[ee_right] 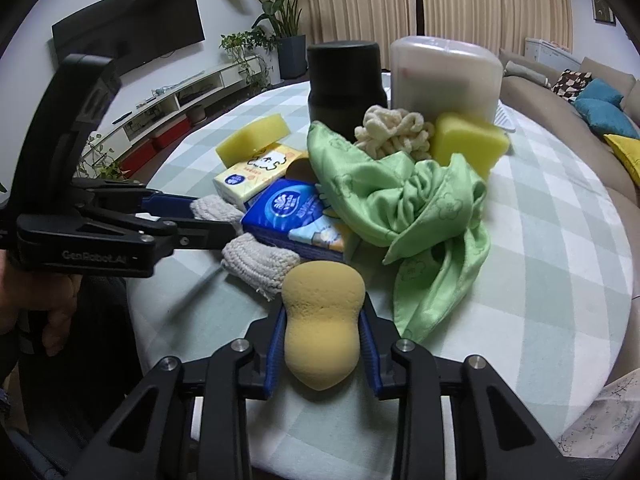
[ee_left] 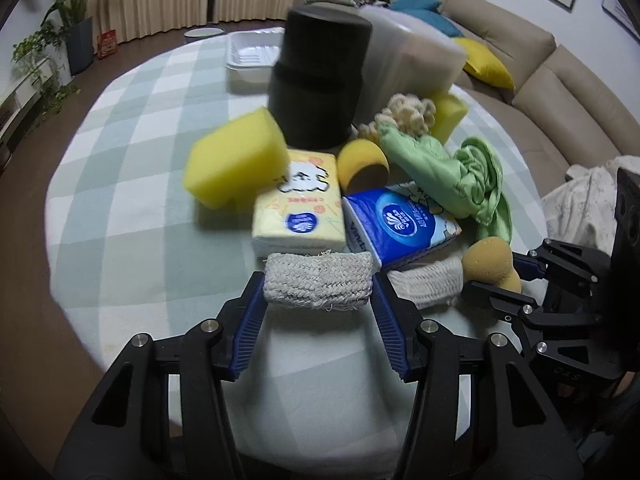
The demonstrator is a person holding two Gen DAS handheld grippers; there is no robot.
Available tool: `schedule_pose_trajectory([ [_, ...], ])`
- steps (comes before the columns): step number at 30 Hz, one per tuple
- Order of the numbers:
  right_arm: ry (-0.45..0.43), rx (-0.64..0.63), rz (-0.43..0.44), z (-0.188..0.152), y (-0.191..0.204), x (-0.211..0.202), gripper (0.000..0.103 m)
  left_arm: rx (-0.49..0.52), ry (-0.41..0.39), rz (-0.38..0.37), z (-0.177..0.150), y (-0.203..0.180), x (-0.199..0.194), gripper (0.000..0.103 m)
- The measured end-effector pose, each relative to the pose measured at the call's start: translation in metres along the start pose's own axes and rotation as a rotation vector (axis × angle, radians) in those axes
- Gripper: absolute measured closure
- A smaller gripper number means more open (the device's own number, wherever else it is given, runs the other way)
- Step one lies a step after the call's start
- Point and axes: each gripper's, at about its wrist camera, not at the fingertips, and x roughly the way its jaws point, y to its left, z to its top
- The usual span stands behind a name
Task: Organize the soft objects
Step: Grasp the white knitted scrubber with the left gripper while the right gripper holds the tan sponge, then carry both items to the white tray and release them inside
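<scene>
My left gripper (ee_left: pixel 317 280) is shut on a grey woven pad (ee_left: pixel 318 270) lying on the checked tablecloth, one blue pad pressing each end. A second grey woven pad (ee_left: pixel 428 282) lies just to its right. In the right wrist view my right gripper (ee_right: pixel 323 312) is shut on a tan peanut-shaped sponge (ee_right: pixel 320 320), squeezing its waist. The left gripper (ee_right: pixel 212 216) shows there from the side with its grey pad (ee_right: pixel 208 206). Behind lie a blue tissue pack (ee_right: pixel 288 208), a yellow tissue pack (ee_left: pixel 298 204), a green cloth (ee_right: pixel 420 208) and yellow sponge blocks (ee_left: pixel 236 160).
A black canister (ee_left: pixel 320 76) and a translucent lidded container (ee_left: pixel 408 56) stand behind the pile, with a cream knitted scrunchie (ee_left: pixel 408 114) in front of them. A white tray (ee_left: pixel 252 60) sits at the far table edge. A beige sofa (ee_left: pixel 520 48) curves round the right side.
</scene>
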Motion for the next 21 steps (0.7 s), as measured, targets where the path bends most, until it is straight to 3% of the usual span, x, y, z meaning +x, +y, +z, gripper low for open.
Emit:
schedule_pose_trajectory([
  [11, -0.023, 0.005, 0.036, 0.006, 0.006, -0.032, 0.068, -0.036, -0.019, -0.045, -0.007, 0.012, -0.040, 0.053],
  [21, 0.010, 0.059, -0.057, 0.003, -0.025, -0.058, 0.068, -0.054, 0.029, -0.055, -0.008, 0.030, -0.038, 0.053],
])
